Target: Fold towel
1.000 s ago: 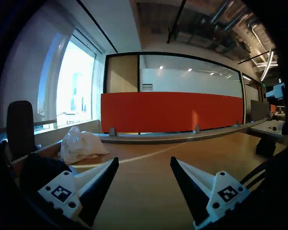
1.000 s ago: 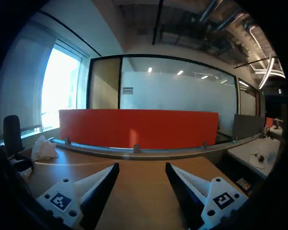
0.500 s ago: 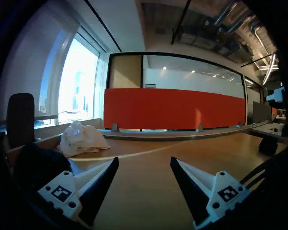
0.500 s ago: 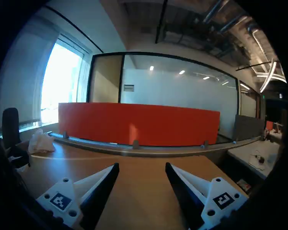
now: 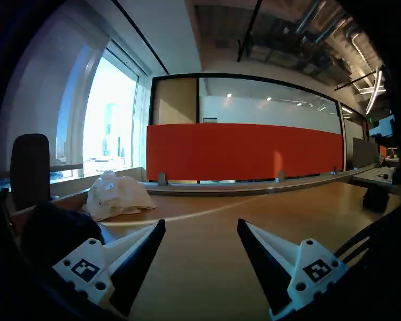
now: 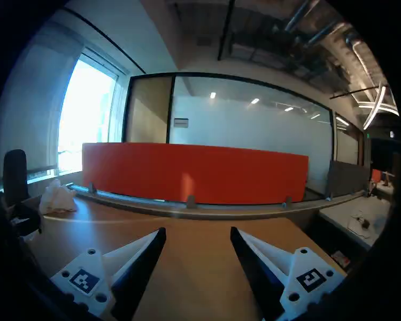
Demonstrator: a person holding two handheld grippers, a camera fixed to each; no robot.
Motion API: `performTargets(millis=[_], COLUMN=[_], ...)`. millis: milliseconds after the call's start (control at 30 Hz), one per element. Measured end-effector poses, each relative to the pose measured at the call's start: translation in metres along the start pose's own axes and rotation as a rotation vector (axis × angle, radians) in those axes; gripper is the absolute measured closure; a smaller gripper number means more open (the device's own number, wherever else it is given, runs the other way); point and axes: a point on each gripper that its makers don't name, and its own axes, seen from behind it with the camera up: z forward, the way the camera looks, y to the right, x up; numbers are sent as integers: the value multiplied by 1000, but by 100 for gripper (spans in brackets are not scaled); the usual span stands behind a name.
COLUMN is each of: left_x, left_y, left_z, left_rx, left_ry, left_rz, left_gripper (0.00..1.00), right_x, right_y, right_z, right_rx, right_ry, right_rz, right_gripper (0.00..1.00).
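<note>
We hold the left gripper (image 5: 200,221) and the right gripper (image 6: 198,230) over the wooden tabletop (image 5: 200,267). Both have their jaws spread wide with nothing between them. The white towel (image 5: 117,195) lies crumpled at the tabletop's far left, near the window (image 5: 107,134) and left of the orange divider panel (image 5: 243,152), well apart from both grippers.
</note>
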Motion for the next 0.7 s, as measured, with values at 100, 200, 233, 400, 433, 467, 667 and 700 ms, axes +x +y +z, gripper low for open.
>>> performTargets(millis=[100,200,233,400,433,467,667,700], left_x=[1,1,1,2,2,2,2,2], left_y=[0,0,0,0,0,0,1,1], left_z=[-1,-1,-1,-1,-1,-1,-1,-2], left_rx=[3,4,4,5,5,5,5,5], left_ry=[5,5,6,6,6,6,6,6], left_rz=[-1,1,2,5,5,5,5,5], left_gripper=[0,0,0,0,0,0,0,0], right_x=[0,0,0,3,4,5,14,15], right_y=[0,0,1,8,11,13,31,35], right_z=[0,-1,-1,1,1,2,3,3], right_rx=[-1,1,2,-5,-9,-14,-35,-41], right_ry=[0,3,4,20,24,29,68,76], right_rz=[-1,-1,0,-5,-5,-6,-8,-8], right_gripper=[7,7,7,7,7,7,7,7])
